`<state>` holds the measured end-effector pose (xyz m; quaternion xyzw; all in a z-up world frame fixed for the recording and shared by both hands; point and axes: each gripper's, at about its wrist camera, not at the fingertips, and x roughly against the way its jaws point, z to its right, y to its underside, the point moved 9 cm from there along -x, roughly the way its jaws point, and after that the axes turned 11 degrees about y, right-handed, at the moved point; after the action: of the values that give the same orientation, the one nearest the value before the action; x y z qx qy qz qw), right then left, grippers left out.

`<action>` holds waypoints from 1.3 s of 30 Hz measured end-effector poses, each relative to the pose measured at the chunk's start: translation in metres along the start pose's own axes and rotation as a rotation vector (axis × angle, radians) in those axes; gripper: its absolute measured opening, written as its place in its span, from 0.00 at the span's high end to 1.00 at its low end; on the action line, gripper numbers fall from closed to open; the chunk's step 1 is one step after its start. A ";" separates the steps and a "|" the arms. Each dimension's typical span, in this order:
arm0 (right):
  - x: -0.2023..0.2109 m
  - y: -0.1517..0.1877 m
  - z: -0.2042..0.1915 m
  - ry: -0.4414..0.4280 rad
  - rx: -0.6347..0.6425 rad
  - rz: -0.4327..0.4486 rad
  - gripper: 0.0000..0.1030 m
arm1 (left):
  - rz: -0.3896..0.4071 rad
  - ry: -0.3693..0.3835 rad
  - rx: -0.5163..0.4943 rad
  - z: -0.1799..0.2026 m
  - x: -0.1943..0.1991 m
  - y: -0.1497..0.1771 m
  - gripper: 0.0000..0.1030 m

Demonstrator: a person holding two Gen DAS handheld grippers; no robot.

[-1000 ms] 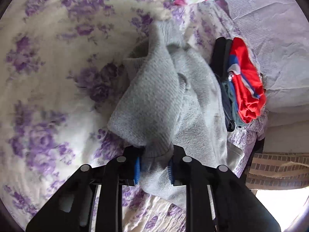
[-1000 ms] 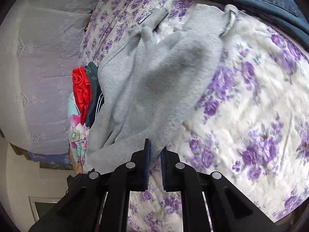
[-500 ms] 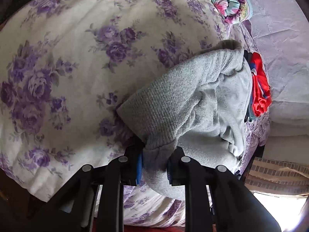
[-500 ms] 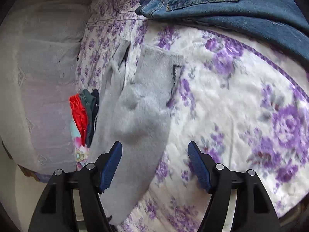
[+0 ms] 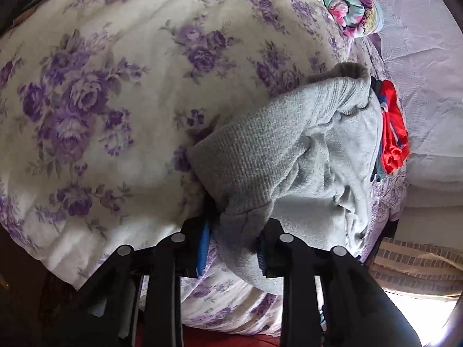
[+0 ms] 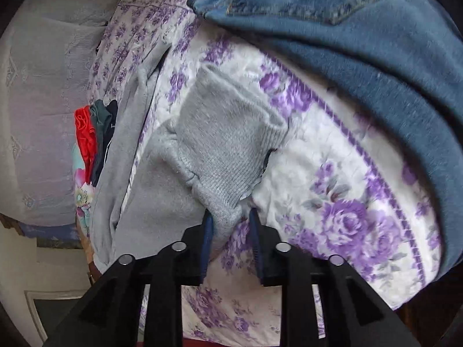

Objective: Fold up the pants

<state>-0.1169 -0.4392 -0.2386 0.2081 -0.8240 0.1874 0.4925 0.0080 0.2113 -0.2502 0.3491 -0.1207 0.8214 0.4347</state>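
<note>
Both grippers are in on the grey sweatpants (image 5: 289,156) at once: the left gripper (image 5: 233,245) has its blue pads either side of a bunched ribbed cuff, and its jaws have just been opening a little, so there is a gap beside the left pad while the cloth sits against the right one (whether it is truly pinched I cannot tell). Over to the right gripper (image 6: 230,235), whose jaws have just been closing in from a wide stance; a tip of ribbed grey knit hangs between the pads, touching the left pad, with a sliver of bedspread showing before the right one, so it is narrowly parted, cloth inside, not clamped as far as the view shows. The pants lie on the purple-flowered bedspread (image 5: 115,101), strung along its edge: in the left wrist view they run from the gripper up and to the right toward the far side, and in the right wrist view the cuff piece sits mid-frame with the longer grey leg (image 6: 127,133) trailing off to the left and far. Just beyond the grey cloth rests a small stack with a red garment (image 5: 392,133) on its outer side, and further off a bright multicoloured bundle (image 5: 347,3). Blue denim jeans (image 6: 347,29) sprawl across the far right of the bed, apart from the grey cuff
</note>
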 end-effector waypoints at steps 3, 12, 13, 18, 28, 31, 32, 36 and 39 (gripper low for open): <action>0.043 -0.038 -0.007 0.122 0.025 0.228 0.54 | 0.036 -0.028 -0.039 0.010 0.019 -0.007 0.66; -0.068 0.051 -0.255 -0.228 0.641 -0.100 0.51 | 0.213 -0.147 -0.312 0.084 0.051 -0.003 0.66; -0.081 0.073 -0.280 -0.261 0.697 -0.135 0.51 | 0.207 -0.123 -0.331 0.094 0.049 -0.004 0.65; -0.127 0.134 -0.367 -0.296 0.854 -0.183 0.49 | 0.092 -0.033 -0.476 0.160 -0.012 -0.026 0.64; -0.177 0.111 -0.325 -0.179 0.629 -0.240 0.67 | -0.044 -0.259 -0.612 0.131 -0.112 -0.099 0.91; -0.176 0.115 -0.325 -0.152 0.650 -0.223 0.64 | -0.021 -0.306 -0.706 0.133 -0.111 -0.091 0.89; -0.176 0.116 -0.326 -0.149 0.649 -0.225 0.61 | -0.010 -0.320 -0.728 0.134 -0.111 -0.089 0.86; -0.167 0.117 -0.330 -0.127 0.676 -0.202 0.41 | 0.025 -0.328 -0.791 0.149 -0.108 -0.071 0.52; -0.147 0.114 -0.331 -0.093 0.742 -0.104 0.27 | 0.110 -0.389 -0.869 0.168 -0.096 -0.058 0.25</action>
<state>0.1285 -0.1500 -0.2336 0.4222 -0.7100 0.4381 0.3547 0.1690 0.1007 -0.1997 0.2755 -0.5501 0.6361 0.4656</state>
